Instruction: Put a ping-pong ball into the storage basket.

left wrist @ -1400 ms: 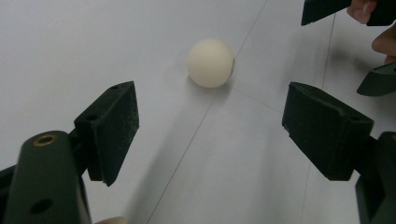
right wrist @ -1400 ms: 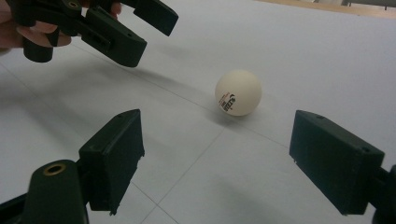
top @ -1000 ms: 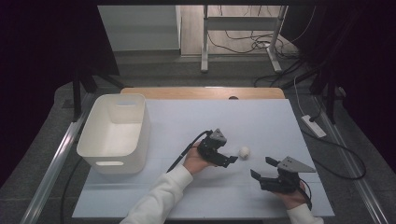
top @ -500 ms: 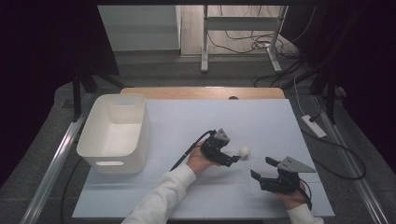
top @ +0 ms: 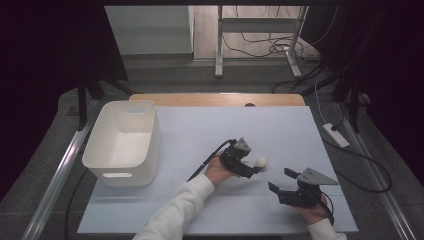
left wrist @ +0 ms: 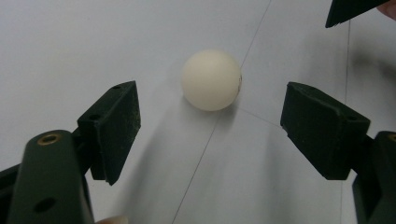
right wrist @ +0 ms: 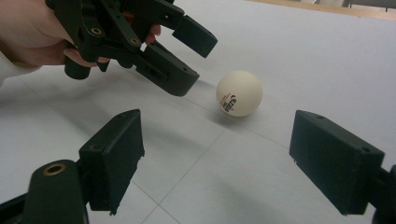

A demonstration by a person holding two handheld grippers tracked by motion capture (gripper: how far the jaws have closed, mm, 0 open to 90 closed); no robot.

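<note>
A white ping-pong ball (top: 261, 161) lies on the pale table sheet (top: 200, 125), right of centre. My left gripper (top: 254, 165) comes at it from the left, low over the sheet. In the left gripper view the ball (left wrist: 211, 80) sits just beyond the two pads, and the left gripper (left wrist: 210, 126) is open without touching it. My right gripper (top: 281, 181) rests nearer the front edge, open and empty, and points toward the ball. The right gripper view has the ball (right wrist: 239, 93) ahead of my right gripper (right wrist: 219, 154), with the left gripper (right wrist: 198, 63) beside it.
A white plastic bin (top: 150, 131) stands at the table's left side, with nothing visible inside. A wooden strip (top: 215, 99) runs along the far edge. A white power strip (top: 336, 135) lies on the floor to the right, past the table's edge.
My left gripper has edged a little to the right, closer to the ball. The ball and the right gripper have stayed where they were.
</note>
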